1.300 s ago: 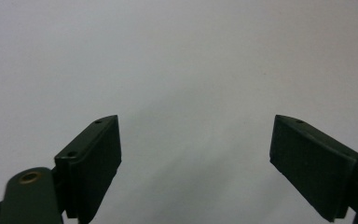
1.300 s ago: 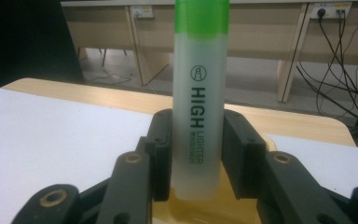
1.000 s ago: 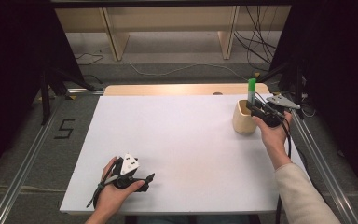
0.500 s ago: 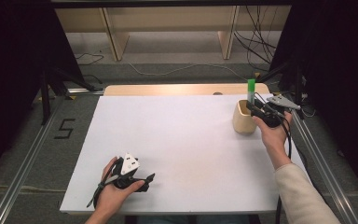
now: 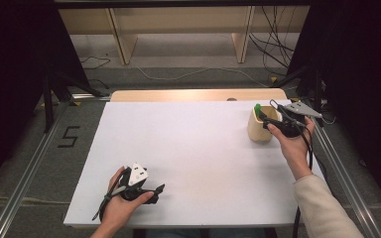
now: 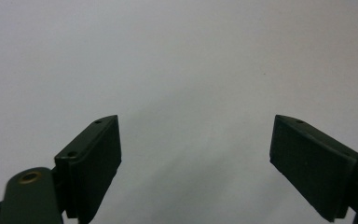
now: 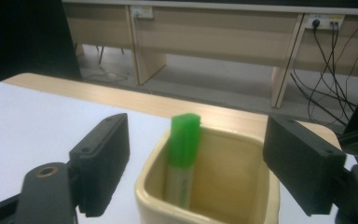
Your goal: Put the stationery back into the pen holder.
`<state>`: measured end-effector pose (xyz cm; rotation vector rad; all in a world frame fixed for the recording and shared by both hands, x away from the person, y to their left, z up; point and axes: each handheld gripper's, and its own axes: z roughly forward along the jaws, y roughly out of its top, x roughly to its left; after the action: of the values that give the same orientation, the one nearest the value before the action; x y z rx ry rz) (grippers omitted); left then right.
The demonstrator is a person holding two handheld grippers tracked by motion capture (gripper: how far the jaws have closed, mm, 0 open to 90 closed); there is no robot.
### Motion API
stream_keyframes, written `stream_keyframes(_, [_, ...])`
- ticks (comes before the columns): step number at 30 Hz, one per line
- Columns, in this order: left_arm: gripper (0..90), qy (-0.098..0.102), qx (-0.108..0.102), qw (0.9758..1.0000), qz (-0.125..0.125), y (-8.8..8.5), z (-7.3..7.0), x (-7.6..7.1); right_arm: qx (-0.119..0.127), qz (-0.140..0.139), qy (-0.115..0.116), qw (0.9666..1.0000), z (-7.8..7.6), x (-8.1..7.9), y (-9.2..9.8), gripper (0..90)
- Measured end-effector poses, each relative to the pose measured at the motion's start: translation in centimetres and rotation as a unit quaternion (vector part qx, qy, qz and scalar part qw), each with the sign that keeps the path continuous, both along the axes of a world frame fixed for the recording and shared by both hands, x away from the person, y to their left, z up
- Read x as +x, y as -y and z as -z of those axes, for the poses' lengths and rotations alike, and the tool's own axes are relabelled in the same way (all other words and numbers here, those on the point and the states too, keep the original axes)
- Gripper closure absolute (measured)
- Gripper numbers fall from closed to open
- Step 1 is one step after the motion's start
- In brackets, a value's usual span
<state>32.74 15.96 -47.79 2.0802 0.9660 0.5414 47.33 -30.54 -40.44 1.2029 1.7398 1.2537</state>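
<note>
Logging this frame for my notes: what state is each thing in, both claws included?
Green marker: standing inside the cup, leaning on its wall, cap up.
Cream cup: upright on the white table, holding the marker.
Right claw: open, jaws either side of the cup.
Left claw: open, holding nothing, over the table.

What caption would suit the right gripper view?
Open hand-held gripper facing a cream cup that holds a green-capped marker.

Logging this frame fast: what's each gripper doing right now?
Left gripper: open, holding nothing, over the white table.
Right gripper: open, empty, at the cream square cup holding the green marker.
</note>
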Motion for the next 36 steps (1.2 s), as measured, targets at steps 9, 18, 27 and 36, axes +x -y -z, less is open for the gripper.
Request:
stream_keyframes(9, [16.3, -0.001, -0.001, 1.0, -0.002, 0.0, 0.0, 0.0, -0.01, -0.016, -0.027, 0.9995, -0.3, -1.7, -0.1, 17.5])
stream_keyframes(18, [16.3, -0.002, 0.001, 1.0, 0.0, 0.0, 0.0, 0.0, -0.023, -0.031, -0.033, 0.9987, 0.2, -3.3, -0.1, 17.1])
stream_keyframes(27, [16.3, -0.002, 0.001, 1.0, -0.001, 0.0, 0.0, -0.1, -0.029, -0.045, -0.044, 0.9976, 0.6, -4.5, -0.3, 17.1])
stream_keyframes(36, [16.3, -0.002, 0.0, 1.0, -0.001, 0.1, 0.1, -0.1, -0.031, -0.062, -0.052, 0.9962, 1.1, -5.6, -0.5, 17.1])
